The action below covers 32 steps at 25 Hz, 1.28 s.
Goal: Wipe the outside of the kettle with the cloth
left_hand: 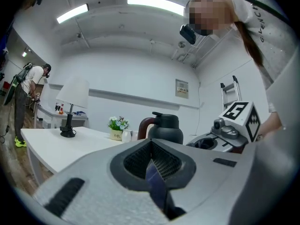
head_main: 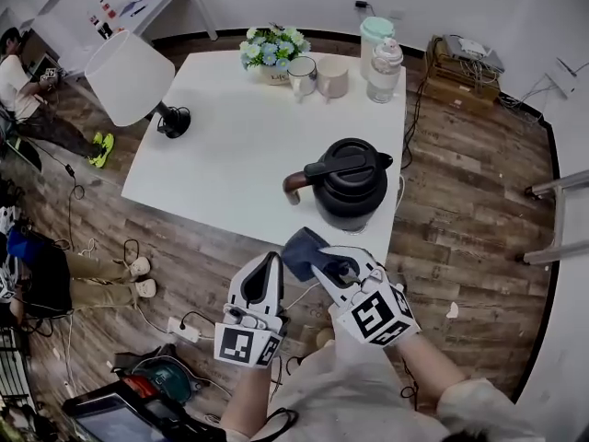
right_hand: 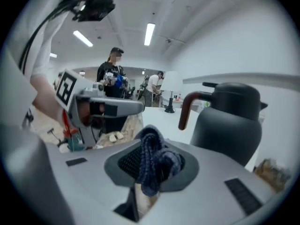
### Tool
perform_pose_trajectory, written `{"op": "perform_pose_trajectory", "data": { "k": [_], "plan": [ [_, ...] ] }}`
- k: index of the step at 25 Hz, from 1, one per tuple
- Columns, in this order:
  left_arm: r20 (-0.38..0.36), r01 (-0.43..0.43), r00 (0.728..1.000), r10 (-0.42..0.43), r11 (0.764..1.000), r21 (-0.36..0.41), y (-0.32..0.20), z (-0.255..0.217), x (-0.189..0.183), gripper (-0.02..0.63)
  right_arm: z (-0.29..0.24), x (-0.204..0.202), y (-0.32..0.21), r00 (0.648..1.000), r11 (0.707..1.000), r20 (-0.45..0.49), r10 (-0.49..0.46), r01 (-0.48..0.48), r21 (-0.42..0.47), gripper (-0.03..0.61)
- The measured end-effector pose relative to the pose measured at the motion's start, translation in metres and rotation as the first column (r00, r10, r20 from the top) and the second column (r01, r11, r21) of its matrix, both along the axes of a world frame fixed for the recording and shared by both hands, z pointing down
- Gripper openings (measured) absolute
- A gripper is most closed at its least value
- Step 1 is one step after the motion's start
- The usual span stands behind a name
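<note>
The black kettle [head_main: 352,187] with a brown handle [head_main: 294,184] stands upright near the white table's [head_main: 230,155] front right corner. It also shows ahead in the left gripper view as the kettle [left_hand: 165,128] and at the right of the right gripper view as the kettle [right_hand: 229,121]. My right gripper [head_main: 317,254] is shut on a bunched dark blue cloth [head_main: 300,247], just off the table's front edge below the kettle. The cloth [right_hand: 152,161] bulges from its jaws. My left gripper [head_main: 272,258] sits beside it, shut, with a thin blue strip of cloth [left_hand: 154,179] between its pads.
A white lamp [head_main: 129,76] stands at the table's left. A flower pot [head_main: 273,52], two mugs [head_main: 302,75], a jar [head_main: 385,67] and a tall cup [head_main: 374,37] line the far edge. Cables and a power strip [head_main: 182,330] lie on the wooden floor. A person [head_main: 18,81] sits far left.
</note>
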<state>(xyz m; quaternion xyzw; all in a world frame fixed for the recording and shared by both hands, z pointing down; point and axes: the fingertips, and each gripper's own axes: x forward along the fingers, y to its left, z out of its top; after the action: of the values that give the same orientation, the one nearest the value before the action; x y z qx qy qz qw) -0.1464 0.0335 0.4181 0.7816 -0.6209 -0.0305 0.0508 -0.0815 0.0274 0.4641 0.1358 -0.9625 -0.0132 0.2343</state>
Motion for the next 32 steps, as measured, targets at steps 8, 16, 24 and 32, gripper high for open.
{"op": "perform_pose_trajectory", "data": {
  "k": [8,16,24,32],
  "plan": [
    [0.010,-0.008,1.000,0.008,1.000,0.007,0.005,-0.009,0.010,0.008,0.018,0.030,-0.053,0.973,0.964,0.045,0.228,-0.220,-0.148,0.063],
    [0.003,-0.028,1.000,0.028,1.000,0.005,0.004,-0.011,0.022,0.008,-0.036,0.071,-0.040,0.972,0.993,0.202,0.121,-0.120,-0.019,0.063],
    [-0.005,-0.049,0.999,0.049,0.999,0.009,0.000,-0.009,0.033,0.008,-0.114,0.098,-0.078,0.897,0.966,0.381,0.224,-0.256,0.034,0.063],
    [0.000,-0.041,0.999,0.041,0.999,-0.028,0.006,0.006,0.031,0.008,-0.017,0.100,-0.075,0.912,0.949,0.268,0.311,-0.285,-0.133,0.063]
  ]
}}
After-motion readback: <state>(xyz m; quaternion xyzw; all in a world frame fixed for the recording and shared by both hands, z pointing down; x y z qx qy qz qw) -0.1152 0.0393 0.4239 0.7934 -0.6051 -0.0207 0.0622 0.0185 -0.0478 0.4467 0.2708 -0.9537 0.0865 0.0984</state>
